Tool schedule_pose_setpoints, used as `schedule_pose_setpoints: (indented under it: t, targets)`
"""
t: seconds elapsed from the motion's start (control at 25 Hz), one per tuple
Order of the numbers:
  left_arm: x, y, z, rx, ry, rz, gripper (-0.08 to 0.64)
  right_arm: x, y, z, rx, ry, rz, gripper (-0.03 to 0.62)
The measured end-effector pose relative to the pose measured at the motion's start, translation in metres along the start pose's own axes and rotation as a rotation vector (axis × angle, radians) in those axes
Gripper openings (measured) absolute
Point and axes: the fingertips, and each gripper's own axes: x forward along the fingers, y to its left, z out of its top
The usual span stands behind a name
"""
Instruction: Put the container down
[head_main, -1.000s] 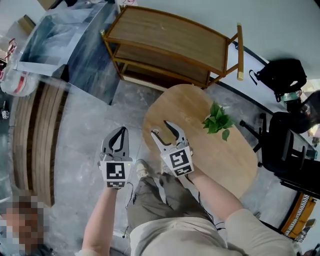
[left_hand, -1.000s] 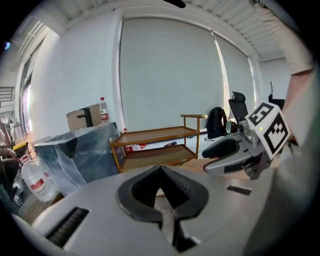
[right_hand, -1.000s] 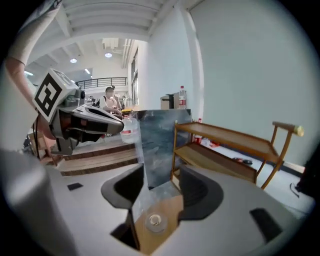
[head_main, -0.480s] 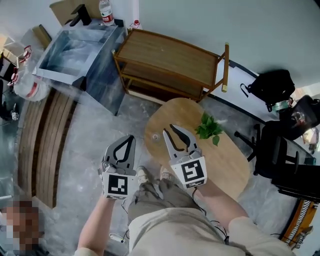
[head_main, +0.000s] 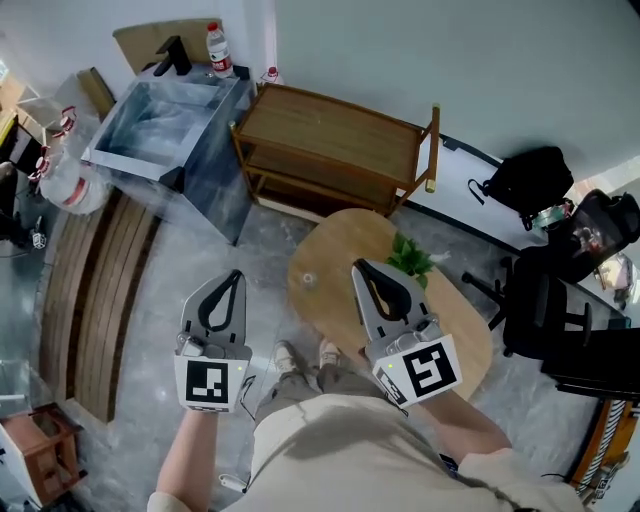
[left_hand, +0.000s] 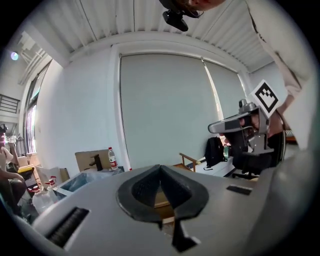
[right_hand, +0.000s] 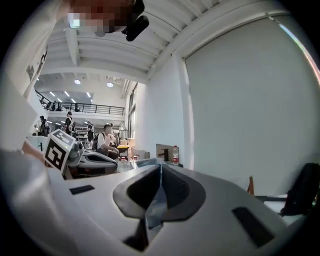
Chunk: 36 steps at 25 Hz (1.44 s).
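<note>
A small clear container (head_main: 308, 279) stands alone on the left part of the round wooden table (head_main: 460, 330) in the head view. My right gripper (head_main: 358, 266) hangs high above the table, to the right of the container and apart from it. Its jaws are closing to a shut stand, tips together (right_hand: 161, 165), with nothing between them. My left gripper (head_main: 237, 274) is held over the floor left of the table. It is also shut and empty, its tips meeting (left_hand: 160, 167). Each gripper view looks out level across the room and does not show the container.
A small green plant (head_main: 410, 258) sits on the table's far side. Behind the table stands a wooden shelf cart (head_main: 335, 130), with a grey bin (head_main: 165, 130) to its left. Black chairs (head_main: 550, 300) and a black bag (head_main: 520, 180) are at the right. Wooden slats (head_main: 90, 290) lie on the floor at left.
The right gripper's jaws went from wide open beside the container to shut. Both grippers rose and drew back from the table, and the head view now takes in more of the room.
</note>
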Motion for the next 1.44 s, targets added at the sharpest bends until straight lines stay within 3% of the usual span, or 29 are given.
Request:
schedule_pose_setpoints:
  t: [0.12, 0.28, 0.52, 1.44]
  targets:
    - [-0.021, 0.005, 0.02, 0.022, -0.028, 0.025, 0.005, -0.018, 0.008, 0.019, 0.035, -0.025, 0.027, -0.002]
    - [-0.04, 0.0, 0.039, 0.067, -0.054, 0.054, 0.005, -0.036, 0.018, 0.038, -0.004, -0.049, 0.057, -0.003]
    - [-0.047, -0.009, 0.049, 0.06, -0.056, 0.011, 0.005, -0.04, 0.026, 0.055, -0.019, -0.075, 0.076, -0.005]
    - [-0.058, -0.017, 0.058, 0.089, -0.079, -0.054, 0.005, -0.035, 0.048, 0.053, -0.044, -0.065, 0.065, -0.005]
